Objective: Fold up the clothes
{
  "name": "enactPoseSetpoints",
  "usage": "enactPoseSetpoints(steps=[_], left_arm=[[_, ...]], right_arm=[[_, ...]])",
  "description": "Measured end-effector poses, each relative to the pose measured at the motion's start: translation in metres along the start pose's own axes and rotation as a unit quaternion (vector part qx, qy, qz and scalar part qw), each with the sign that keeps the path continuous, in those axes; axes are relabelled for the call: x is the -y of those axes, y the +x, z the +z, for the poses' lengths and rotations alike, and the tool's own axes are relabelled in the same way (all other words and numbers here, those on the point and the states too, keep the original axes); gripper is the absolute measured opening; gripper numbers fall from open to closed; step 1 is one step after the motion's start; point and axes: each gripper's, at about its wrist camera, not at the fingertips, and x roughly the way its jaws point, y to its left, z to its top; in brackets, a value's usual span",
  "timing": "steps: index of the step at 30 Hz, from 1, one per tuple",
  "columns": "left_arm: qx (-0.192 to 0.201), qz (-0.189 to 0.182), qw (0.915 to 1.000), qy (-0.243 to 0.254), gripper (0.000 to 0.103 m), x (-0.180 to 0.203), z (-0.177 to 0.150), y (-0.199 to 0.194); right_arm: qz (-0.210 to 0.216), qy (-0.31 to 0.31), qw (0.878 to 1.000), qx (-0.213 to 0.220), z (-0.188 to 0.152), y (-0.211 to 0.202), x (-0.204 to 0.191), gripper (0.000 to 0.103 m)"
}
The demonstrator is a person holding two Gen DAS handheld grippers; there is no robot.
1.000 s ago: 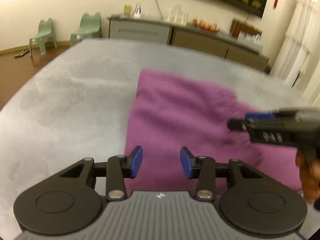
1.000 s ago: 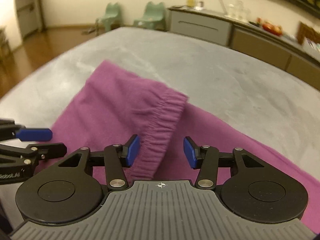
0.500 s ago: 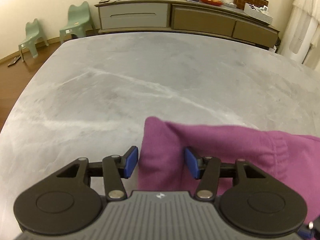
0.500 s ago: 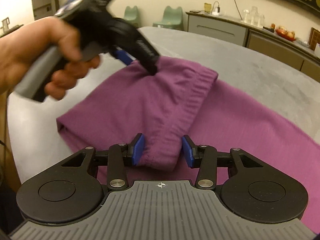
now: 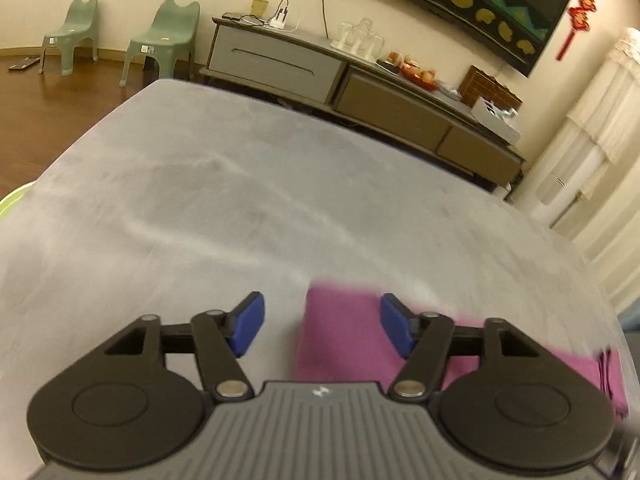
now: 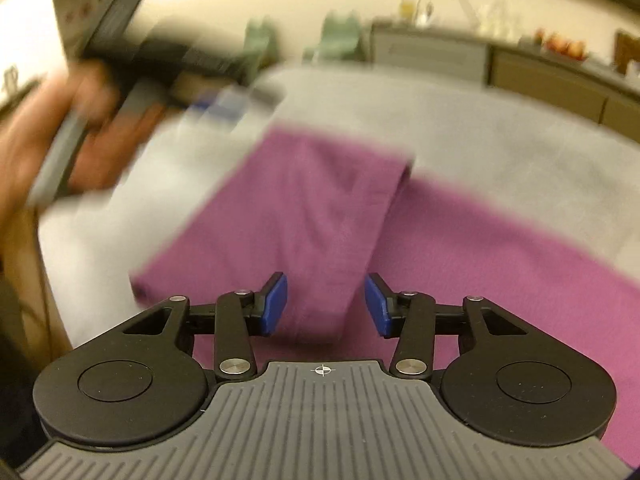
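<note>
A purple garment point(image 6: 320, 208) lies on the grey table point(image 6: 500, 136) with one part folded over the rest. In the right wrist view the near end of that folded flap sits between the blue fingertips of my right gripper point(image 6: 326, 305), whose jaws stand wide apart and open. My left gripper point(image 6: 160, 60) shows blurred at the upper left, held by a hand point(image 6: 60, 140), above the table and off the cloth. In the left wrist view my left gripper point(image 5: 322, 330) is open, and a corner of the purple garment point(image 5: 340, 344) lies below it, nearer the right fingertip.
Bare grey table point(image 5: 240, 200) stretches ahead and to the left. Beyond its far edge stand a long low cabinet point(image 5: 360, 88) with glasses and fruit on top, two green chairs point(image 5: 164, 36) on the wooden floor, and white curtains point(image 5: 600, 140) at the right.
My left gripper has opened wider and lifted off the garment, moving left. The folded flap now lies flatter. My right gripper stays open over the flap's near end.
</note>
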Motion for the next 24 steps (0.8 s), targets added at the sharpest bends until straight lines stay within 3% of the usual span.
enactPoseSetpoints(steps=[3, 6, 8, 10, 11, 13, 14, 15, 16, 19, 23, 24], left_arm=[[-0.036, 0.015, 0.9992, -0.002, 0.068, -0.004, -0.044, -0.014], [-0.059, 0.019, 0.9977, -0.029, 0.068, -0.002, -0.088, -0.025], [-0.052, 0.016, 0.9981, -0.029, 0.069, 0.001, -0.098, -0.029], [-0.053, 0.012, 0.9979, -0.036, 0.069, 0.004, -0.099, -0.03], [-0.053, 0.011, 0.9978, -0.039, 0.068, 0.006, -0.1, -0.03], [-0.058, 0.004, 0.998, -0.025, 0.061, 0.011, -0.102, -0.03], [-0.06, 0.003, 0.9981, -0.01, 0.049, 0.015, -0.104, -0.029], [-0.06, 0.01, 0.9981, 0.012, 0.042, 0.02, -0.108, -0.028], [-0.059, 0.017, 0.9975, 0.035, 0.042, 0.025, -0.112, -0.026], [-0.049, 0.052, 0.992, 0.104, 0.041, 0.042, -0.121, -0.025], [-0.049, 0.05, 0.9926, 0.1, 0.042, 0.039, -0.119, -0.025], [-0.05, 0.049, 0.9929, 0.096, 0.042, 0.039, -0.117, -0.026]], right_arm=[[-0.012, -0.025, 0.999, 0.033, 0.041, 0.003, -0.006, 0.064], [-0.005, -0.061, 0.998, 0.03, 0.09, 0.041, -0.022, 0.079], [0.015, -0.094, 0.995, -0.001, 0.115, 0.082, -0.035, 0.088], [0.019, -0.116, 0.992, -0.049, 0.124, 0.127, -0.046, 0.089], [0.017, -0.123, 0.99, -0.073, 0.127, 0.148, -0.051, 0.085], [0.013, -0.126, 0.987, -0.096, 0.129, 0.167, -0.051, 0.064], [0.011, -0.125, 0.987, -0.104, 0.129, 0.173, -0.05, 0.037], [0.009, -0.124, 0.986, -0.111, 0.129, 0.178, -0.048, 0.031], [0.006, -0.123, 0.985, -0.119, 0.129, 0.183, -0.047, 0.025], [0.0, -0.118, 0.984, -0.129, 0.13, 0.198, -0.042, 0.019], [-0.001, -0.107, 0.987, -0.119, 0.131, 0.209, -0.034, 0.019], [0.0, -0.101, 0.988, -0.113, 0.132, 0.206, -0.031, 0.026]])
